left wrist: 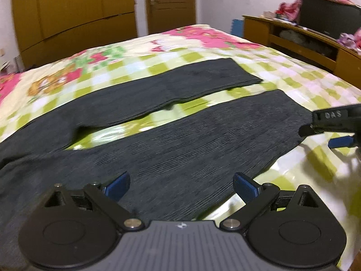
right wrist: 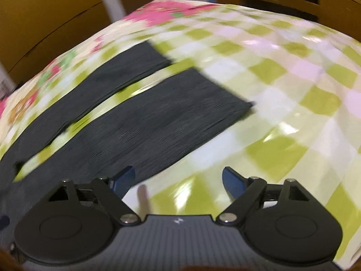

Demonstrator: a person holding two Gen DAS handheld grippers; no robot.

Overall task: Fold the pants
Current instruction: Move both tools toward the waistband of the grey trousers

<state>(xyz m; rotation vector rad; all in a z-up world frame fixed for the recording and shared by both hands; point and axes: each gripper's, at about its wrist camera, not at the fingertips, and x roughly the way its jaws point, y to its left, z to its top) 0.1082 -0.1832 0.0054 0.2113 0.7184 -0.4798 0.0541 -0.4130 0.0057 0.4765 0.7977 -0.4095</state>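
Dark grey pants (left wrist: 180,140) lie flat on the bed, their two legs spread apart with a strip of bedcover between them. In the left wrist view my left gripper (left wrist: 181,185) hovers open over the near leg, nothing between its blue pads (left wrist: 118,185). My right gripper (left wrist: 320,133) reaches in from the right edge by the near leg's cuff. The right wrist view is blurred. It shows the pants (right wrist: 158,122) ahead and to the left, and my right gripper (right wrist: 178,180) open over the near leg's edge and the bedcover, holding nothing.
The bed has a shiny green-and-white checked cover (left wrist: 304,79) with pink flowers at the far end. A wooden wardrobe (left wrist: 74,18) and door (left wrist: 171,2) stand behind the bed. A low wooden cabinet (left wrist: 304,45) with a dark screen and clothes is at the right.
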